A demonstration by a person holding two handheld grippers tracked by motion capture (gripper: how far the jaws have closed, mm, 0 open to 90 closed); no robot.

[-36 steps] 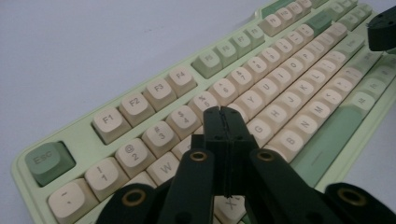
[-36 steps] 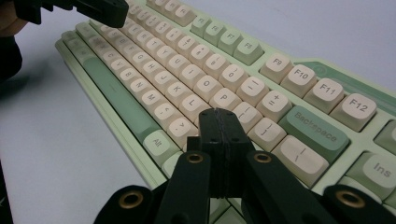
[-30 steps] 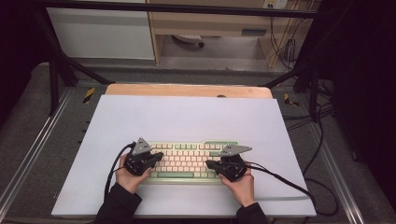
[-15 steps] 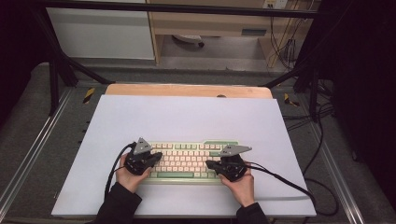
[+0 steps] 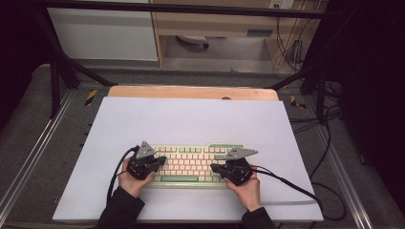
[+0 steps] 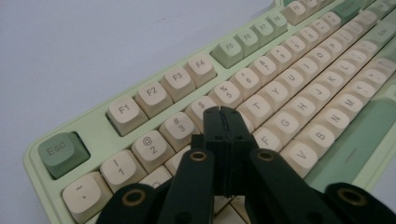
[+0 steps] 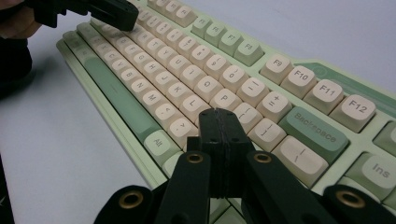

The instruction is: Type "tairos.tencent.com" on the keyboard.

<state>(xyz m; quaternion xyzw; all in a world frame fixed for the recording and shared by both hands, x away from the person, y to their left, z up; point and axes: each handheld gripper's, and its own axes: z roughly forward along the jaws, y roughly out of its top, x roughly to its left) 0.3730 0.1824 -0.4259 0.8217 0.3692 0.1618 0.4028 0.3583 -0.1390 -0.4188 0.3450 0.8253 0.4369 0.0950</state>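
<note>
A pale green keyboard (image 5: 191,164) with cream keys lies on the white mat near the front edge. My left gripper (image 5: 160,160) hovers over its left end, jaws pressed together and empty; in the left gripper view its tips (image 6: 221,112) hang above the keys near the number row of the keyboard (image 6: 289,88). My right gripper (image 5: 215,168) sits over the right end, also shut with nothing held. In the right gripper view its tips (image 7: 218,113) hover over the keys right of L and P on the keyboard (image 7: 196,70), and the left gripper (image 7: 126,21) shows farther off.
The white mat (image 5: 191,119) covers a wooden tabletop (image 5: 191,92). Black cables (image 5: 286,183) trail from both grippers across the mat. A metal frame (image 5: 57,67) and floor cables (image 5: 329,124) surround the table.
</note>
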